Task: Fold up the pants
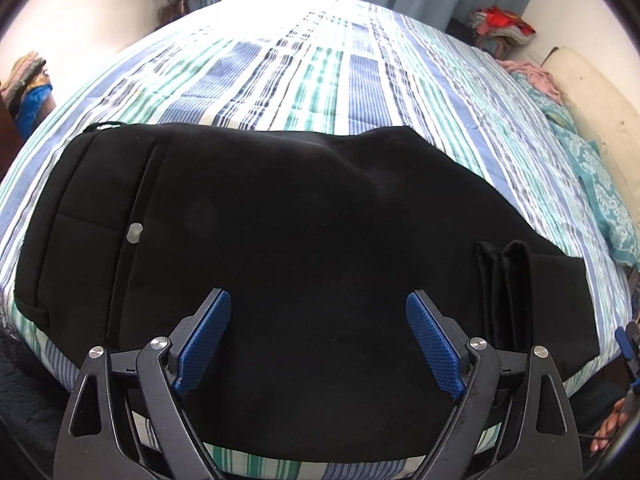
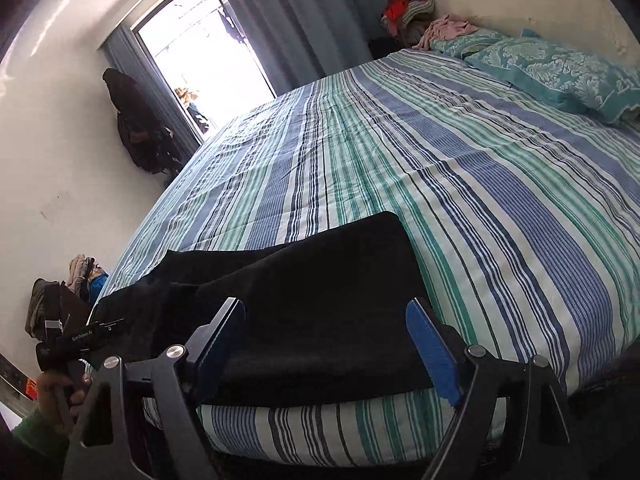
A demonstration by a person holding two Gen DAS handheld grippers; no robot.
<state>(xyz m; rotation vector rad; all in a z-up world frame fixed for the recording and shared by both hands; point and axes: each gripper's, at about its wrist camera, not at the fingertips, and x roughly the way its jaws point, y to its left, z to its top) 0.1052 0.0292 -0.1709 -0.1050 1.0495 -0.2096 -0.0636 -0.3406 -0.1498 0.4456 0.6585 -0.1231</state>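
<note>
Where folded, matte black pants [image 1: 304,216]

The right gripper [image 2: 326,320] hangs over the near edge of a striped bed [image 2: 460,184], its blue-padded jaws spread wide with nothing pressed between them. Below them lie folded black pants [image 2: 304,300]. At lower left a hand [image 2: 60,394] in a green sleeve holds the left gripper's handle [image 2: 76,342]. A teal pillow [image 2: 560,68] rests at the far right.

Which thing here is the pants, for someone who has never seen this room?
Find the big bed with the blue, green and white striped sheet. At its near edge, below both open claws, lie the pants, folded flat. They are the only plain black cloth on the bed, with one small grey button.
</note>
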